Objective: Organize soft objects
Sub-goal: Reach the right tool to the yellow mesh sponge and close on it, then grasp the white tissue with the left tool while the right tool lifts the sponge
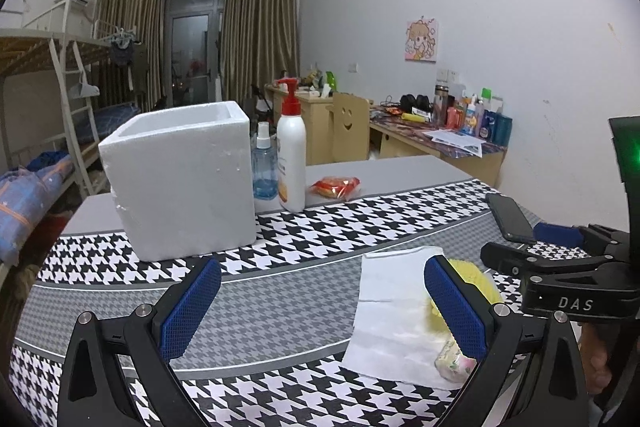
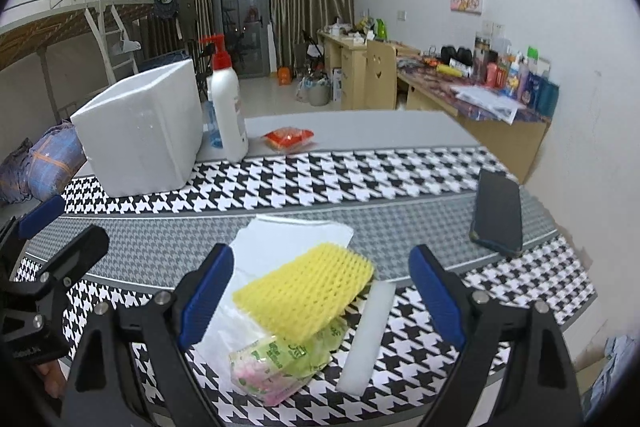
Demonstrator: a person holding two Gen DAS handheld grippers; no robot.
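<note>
A yellow foam net (image 2: pixel 308 291) lies on a green and pink tissue pack (image 2: pixel 280 363), over a white tissue sheet (image 2: pixel 296 231). A white foam strip (image 2: pixel 368 335) lies beside them. My right gripper (image 2: pixel 320 291) is open, its fingers on either side of the yellow net, just above it. My left gripper (image 1: pixel 320 307) is open and empty, with the white tissue sheet (image 1: pixel 392 311) by its right finger; the yellow net (image 1: pixel 476 275) and the pack (image 1: pixel 456 361) peek out behind that finger. The right gripper (image 1: pixel 560 247) shows there at the right. A white foam box (image 1: pixel 180 179) stands at the back left.
A pump bottle (image 1: pixel 291 155), a blue spray bottle (image 1: pixel 264 167) and a red snack packet (image 1: pixel 336 187) stand behind the box. A dark phone (image 2: pixel 498 211) lies at the right on the houndstooth tablecloth (image 2: pixel 320 183). Bunk beds stand left, cluttered desks right.
</note>
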